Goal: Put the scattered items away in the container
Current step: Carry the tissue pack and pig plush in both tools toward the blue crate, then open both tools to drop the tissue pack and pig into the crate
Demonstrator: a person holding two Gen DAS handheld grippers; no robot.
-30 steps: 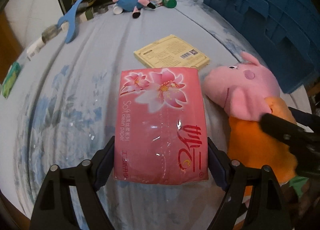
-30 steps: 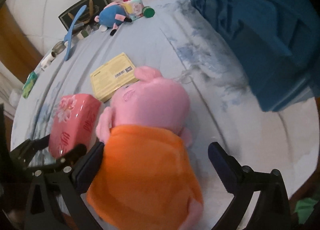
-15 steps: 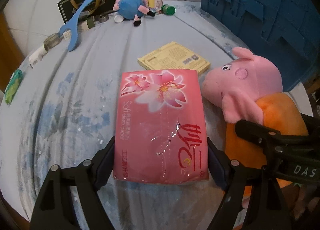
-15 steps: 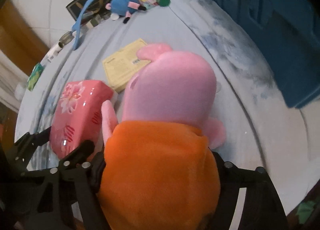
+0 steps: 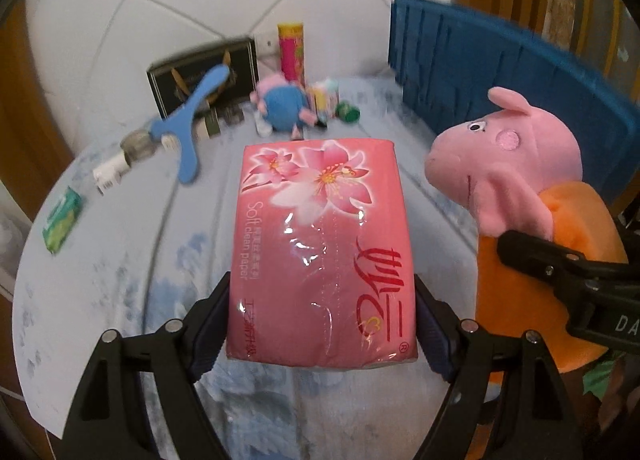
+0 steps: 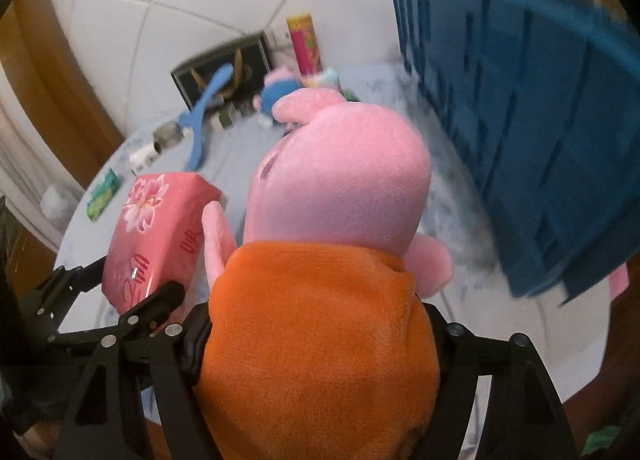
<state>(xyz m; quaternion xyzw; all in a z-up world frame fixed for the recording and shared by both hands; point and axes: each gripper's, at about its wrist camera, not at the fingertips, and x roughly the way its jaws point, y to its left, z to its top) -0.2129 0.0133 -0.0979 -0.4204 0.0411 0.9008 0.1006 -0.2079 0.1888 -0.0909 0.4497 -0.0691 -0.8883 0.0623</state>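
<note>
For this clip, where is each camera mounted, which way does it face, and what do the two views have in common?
Left wrist: sits on the left gripper, looking forward and down along its fingers at the clamped pink tissue pack; the right gripper's finger shows at right.
Right wrist: sits on the right gripper, looking over the pig plush it clamps; the left gripper shows at lower left.
Shared: tissue pack, plush, blue crate, blue hanger, small blue plush, far clutter.
</note>
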